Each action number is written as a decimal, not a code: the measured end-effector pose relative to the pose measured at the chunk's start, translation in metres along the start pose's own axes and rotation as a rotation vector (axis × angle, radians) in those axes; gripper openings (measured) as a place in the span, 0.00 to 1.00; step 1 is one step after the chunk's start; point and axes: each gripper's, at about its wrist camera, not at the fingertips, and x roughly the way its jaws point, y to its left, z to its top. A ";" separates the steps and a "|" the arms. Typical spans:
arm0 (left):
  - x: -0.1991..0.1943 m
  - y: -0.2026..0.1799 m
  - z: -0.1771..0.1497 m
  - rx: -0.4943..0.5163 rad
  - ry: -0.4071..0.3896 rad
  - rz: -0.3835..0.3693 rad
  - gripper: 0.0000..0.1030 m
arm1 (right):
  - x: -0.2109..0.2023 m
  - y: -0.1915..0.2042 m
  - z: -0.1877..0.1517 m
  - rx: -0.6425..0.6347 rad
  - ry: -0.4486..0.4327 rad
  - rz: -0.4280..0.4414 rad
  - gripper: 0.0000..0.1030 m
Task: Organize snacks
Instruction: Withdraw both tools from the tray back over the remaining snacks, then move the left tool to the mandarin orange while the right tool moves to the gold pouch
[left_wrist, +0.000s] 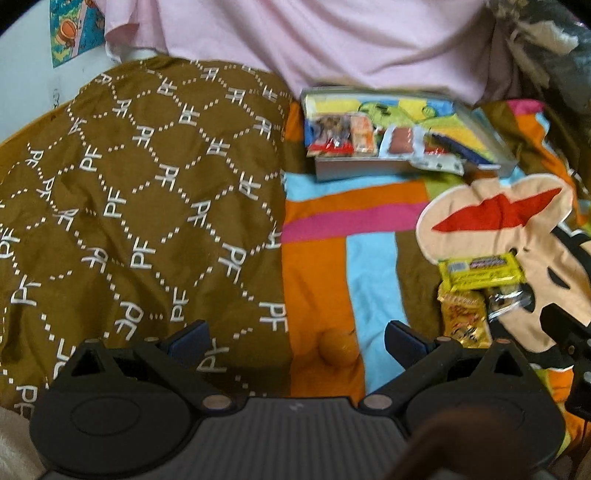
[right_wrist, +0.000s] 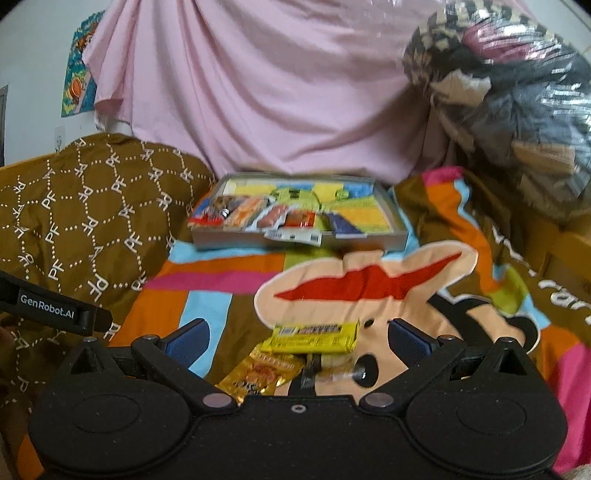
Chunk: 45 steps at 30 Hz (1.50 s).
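A shallow grey tray (left_wrist: 354, 172) (right_wrist: 207, 242) with a bright cartoon floor holds several snack packets along its front edge. On the bedspread lie a yellow wrapped bar (left_wrist: 480, 272) (right_wrist: 314, 336), a gold packet (left_wrist: 463, 320) (right_wrist: 262, 373) and a clear silvery wrapper (left_wrist: 506, 301) (right_wrist: 334, 369). My right gripper (right_wrist: 297, 341) is open, its fingers on either side of these loose snacks. My left gripper (left_wrist: 295, 339) is open over the bedspread, left of the loose snacks. A small orange ball (left_wrist: 338, 349) rests between its fingers.
A brown pillow (left_wrist: 140, 206) (right_wrist: 92, 206) printed with white letters fills the left. Pink cloth (left_wrist: 314, 40) (right_wrist: 258, 92) hangs behind the tray. A dark shiny bundle (right_wrist: 517, 103) sits at the back right. The left gripper's body (right_wrist: 55, 310) shows at the right wrist view's left edge.
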 end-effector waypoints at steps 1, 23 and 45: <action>0.002 0.000 0.000 0.000 0.011 0.007 1.00 | 0.002 0.000 0.000 0.002 0.012 0.004 0.99; 0.052 -0.010 -0.001 0.104 0.250 -0.085 0.99 | 0.077 -0.021 -0.009 0.187 0.396 0.177 0.99; 0.073 -0.013 -0.002 0.131 0.254 -0.113 0.93 | 0.146 -0.025 -0.011 0.311 0.518 0.228 0.92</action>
